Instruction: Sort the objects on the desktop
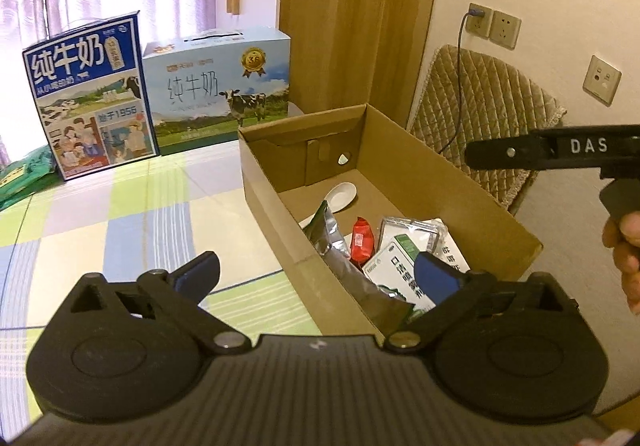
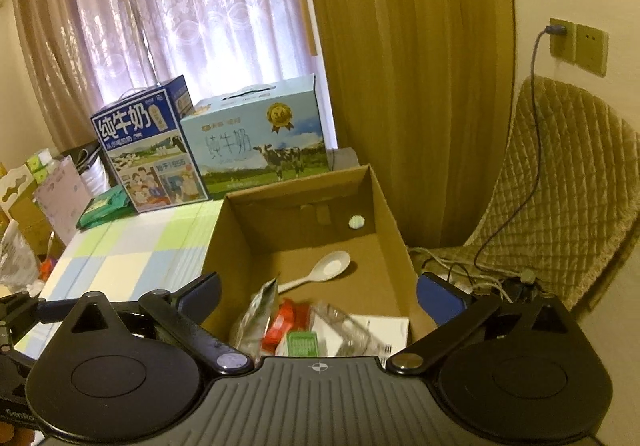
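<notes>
Nearest the cameras, both tools are seen empty: the left gripper (image 1: 318,278) is spread wide with nothing between its blue pads, and the right gripper (image 2: 320,292) is spread just as wide over the cardboard box (image 2: 390,205), also holding nothing. Just beyond, the sorted things are already gathered at the near end of the box: a silver foil pouch (image 1: 336,246), a red packet (image 1: 362,238), a green-and-white medicine box (image 1: 394,270) and a clear plastic pack (image 1: 412,230). Farther in, a white spoon (image 2: 324,270) lies alone on the box floor. The checked tablecloth (image 1: 140,213) beside the box appears bare, so the sorting is judged nearly done. If another item is fetched, the jaws are best kept wide until the piece is squarely straddled, then closed gently. Two milk cartons (image 1: 216,85) stand at the far edge.
</notes>
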